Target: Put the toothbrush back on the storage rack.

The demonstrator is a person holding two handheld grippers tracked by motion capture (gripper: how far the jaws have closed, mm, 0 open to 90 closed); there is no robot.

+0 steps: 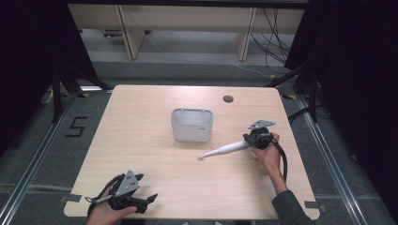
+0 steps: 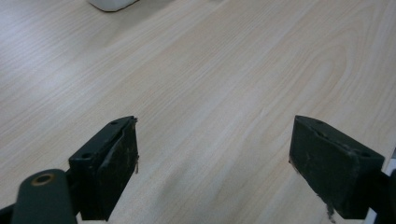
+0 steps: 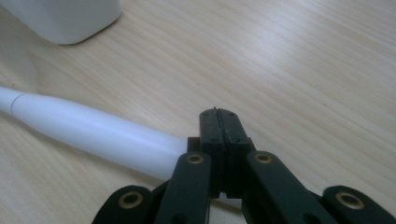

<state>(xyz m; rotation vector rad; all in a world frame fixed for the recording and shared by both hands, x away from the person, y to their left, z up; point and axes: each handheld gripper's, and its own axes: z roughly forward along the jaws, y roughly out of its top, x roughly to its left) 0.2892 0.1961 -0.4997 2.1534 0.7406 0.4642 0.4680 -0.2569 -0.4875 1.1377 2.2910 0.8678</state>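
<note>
A white stick-shaped tool (image 1: 224, 150) with a thick handle and a thin tip lies slanted on the wooden table (image 1: 141, 154), right of centre. My right gripper (image 1: 247, 138) is at its thick end. In the right gripper view the jaws (image 3: 219, 114) are pressed together with nothing between their tips. The white handle (image 3: 93, 133) runs along their left side, and its end is hidden behind the left linkage. My left gripper (image 1: 149, 200) rests near the front left edge, held by a hand, and stands open (image 2: 215, 163) over bare wood.
A white rectangular tub (image 1: 191, 124) stands at the table's middle, just behind the tool's tip; its corner shows in the gripper views (image 2: 112, 3) (image 3: 60, 18). A cable hole (image 1: 228, 99) sits near the far edge. Desk legs and cables are beyond the table.
</note>
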